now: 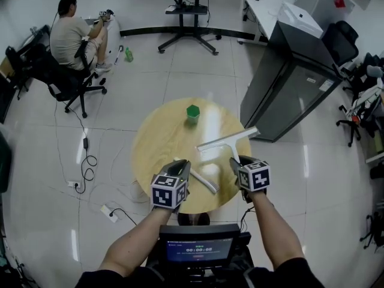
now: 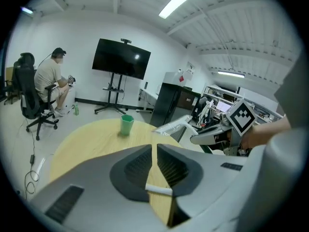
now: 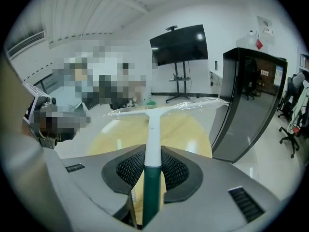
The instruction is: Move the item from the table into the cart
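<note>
White plastic T-shaped squeegee [image 3: 150,124], dark green lower handle, film-wrapped blade: held above the round pale wooden table [image 1: 159,140], off its surface. Right gripper [image 3: 152,161]: ribbed black pads clamped on the handle. Left gripper [image 2: 155,153]: jaws almost together, thin white strip [image 2: 159,190] across the gap. Green faceted cup [image 1: 192,113] stands upright near the table's far edge.

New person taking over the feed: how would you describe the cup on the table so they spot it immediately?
Find the round, pale wooden table at the room's centre. Near its far edge in the head view stands a small cup. It is bright green and the only thing standing upright there, while the white-bladed squeegee is gripped in the right hand-held gripper.
</note>
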{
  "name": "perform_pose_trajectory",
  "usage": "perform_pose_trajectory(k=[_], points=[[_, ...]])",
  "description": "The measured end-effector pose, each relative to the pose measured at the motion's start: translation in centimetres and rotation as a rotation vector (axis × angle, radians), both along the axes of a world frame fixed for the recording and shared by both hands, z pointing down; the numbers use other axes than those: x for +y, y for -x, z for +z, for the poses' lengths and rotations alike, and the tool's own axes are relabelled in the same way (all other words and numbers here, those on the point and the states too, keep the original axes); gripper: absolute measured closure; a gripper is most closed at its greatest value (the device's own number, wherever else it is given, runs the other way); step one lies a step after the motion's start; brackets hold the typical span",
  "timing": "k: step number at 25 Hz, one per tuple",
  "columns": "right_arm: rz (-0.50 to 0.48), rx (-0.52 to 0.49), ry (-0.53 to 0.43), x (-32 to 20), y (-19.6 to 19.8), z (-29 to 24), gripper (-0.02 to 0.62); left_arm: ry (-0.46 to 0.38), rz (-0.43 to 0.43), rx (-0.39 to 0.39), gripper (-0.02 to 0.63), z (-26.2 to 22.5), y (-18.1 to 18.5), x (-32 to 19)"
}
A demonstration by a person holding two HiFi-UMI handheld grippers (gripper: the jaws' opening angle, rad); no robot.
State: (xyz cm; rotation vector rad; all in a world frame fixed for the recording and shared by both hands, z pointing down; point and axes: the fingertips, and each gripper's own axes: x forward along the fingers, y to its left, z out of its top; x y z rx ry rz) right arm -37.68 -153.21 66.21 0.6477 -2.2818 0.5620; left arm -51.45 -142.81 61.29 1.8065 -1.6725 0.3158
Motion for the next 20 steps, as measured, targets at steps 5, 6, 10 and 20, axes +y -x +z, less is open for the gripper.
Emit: perform_pose_trajectory(k=[5, 6, 10, 20], points=[[0.018, -0.115, -0.127, 2.3, -3.1, -9.3, 0.515, -0.090, 0.050, -0.018, 0.588, -6.1, -3.2, 2.2], [0.013, -0.138, -0.149, 3.0, -3.6, -10.9, 0.515, -0.117, 0.057, -0.027, 0.588, -7.3, -3.7, 2.7], [0.020, -0.187, -0.238, 5.4, -6.5, -16.8, 0.515, -0.211, 0.083, -0.036, 0.598, -11.7, -6.0, 4.1], [0.128, -0.267, -0.334, 7.1, -16.3, -23.8, 0.515, -0.327, 0.203, -0.037, 0.600, -18.1, -15.7, 3.3]])
